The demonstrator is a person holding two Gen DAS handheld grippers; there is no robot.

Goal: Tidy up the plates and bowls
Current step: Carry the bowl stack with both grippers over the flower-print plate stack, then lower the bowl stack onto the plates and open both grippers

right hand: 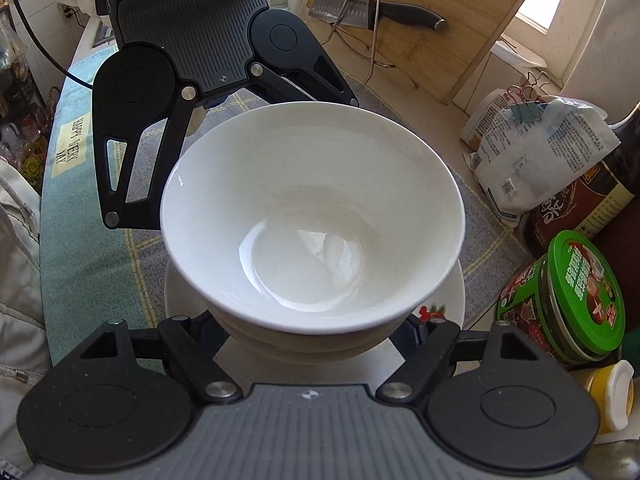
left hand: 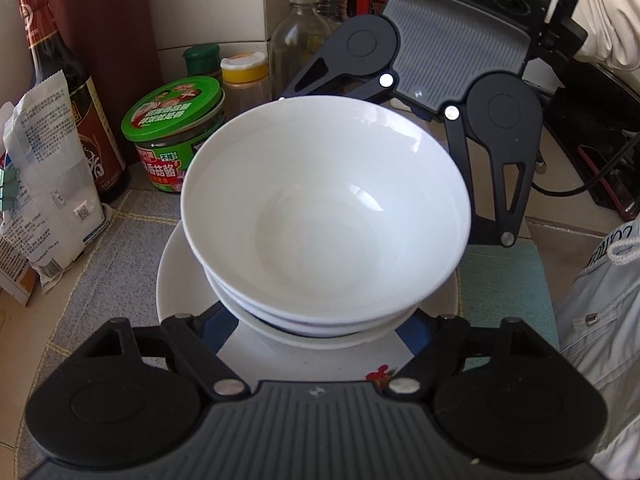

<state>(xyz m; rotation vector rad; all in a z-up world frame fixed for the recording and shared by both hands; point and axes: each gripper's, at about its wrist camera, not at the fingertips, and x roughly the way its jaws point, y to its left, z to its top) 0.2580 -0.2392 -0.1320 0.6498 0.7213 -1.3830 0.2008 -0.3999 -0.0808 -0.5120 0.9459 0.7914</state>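
Observation:
A stack of white bowls stands on a white plate with a red flower print, on a grey mat. My left gripper reaches in from the near side, one finger on each side of the stack's lower bowl, pressing it. My right gripper clasps the same stack from the opposite side; its fingers show behind the bowls in the left wrist view. The plate's rim shows under the stack. All fingertips are hidden under the top bowl's flare.
A green-lidded jar, a dark sauce bottle, a clipped white bag and other jars and bottles crowd one side. A cutting board and a knife on a wire rack stand behind. A teal mat lies beside the grey one.

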